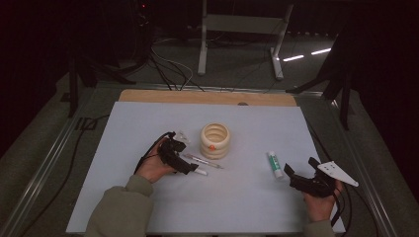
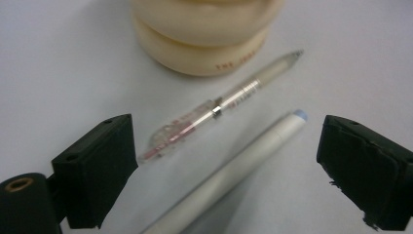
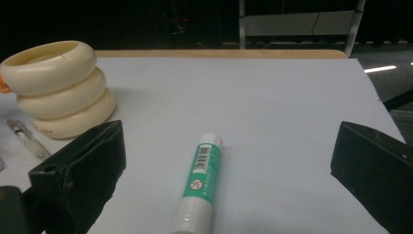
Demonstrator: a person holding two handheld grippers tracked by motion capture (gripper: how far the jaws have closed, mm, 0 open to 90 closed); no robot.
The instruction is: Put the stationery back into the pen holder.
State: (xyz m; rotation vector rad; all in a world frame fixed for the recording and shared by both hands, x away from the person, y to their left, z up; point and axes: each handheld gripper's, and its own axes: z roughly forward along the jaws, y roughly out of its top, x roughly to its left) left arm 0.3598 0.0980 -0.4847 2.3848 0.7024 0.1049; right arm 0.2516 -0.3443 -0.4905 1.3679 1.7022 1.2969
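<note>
A cream ribbed ring-shaped holder [image 1: 215,139] stands mid-table, with an orange spot on its front. Just in front of it lie a clear pen [image 1: 202,160] and a white pen [image 1: 197,172]. My left gripper [image 1: 190,168] is low over them. In the left gripper view its jaws [image 2: 229,131] are open, with the clear pen [image 2: 214,109] and the white pen [image 2: 234,170] lying between them, untouched by the pads. A green-and-white glue stick [image 1: 274,164] lies to the right. My right gripper [image 1: 301,167] is open just behind it, and the glue stick [image 3: 202,180] points away between its jaws.
Everything rests on a pale sheet [image 1: 237,202] over a wooden tabletop [image 1: 207,96]. A small clear piece [image 1: 184,134] lies left of the holder. Beyond the table are a white frame [image 1: 242,24], dark stands and floor cables.
</note>
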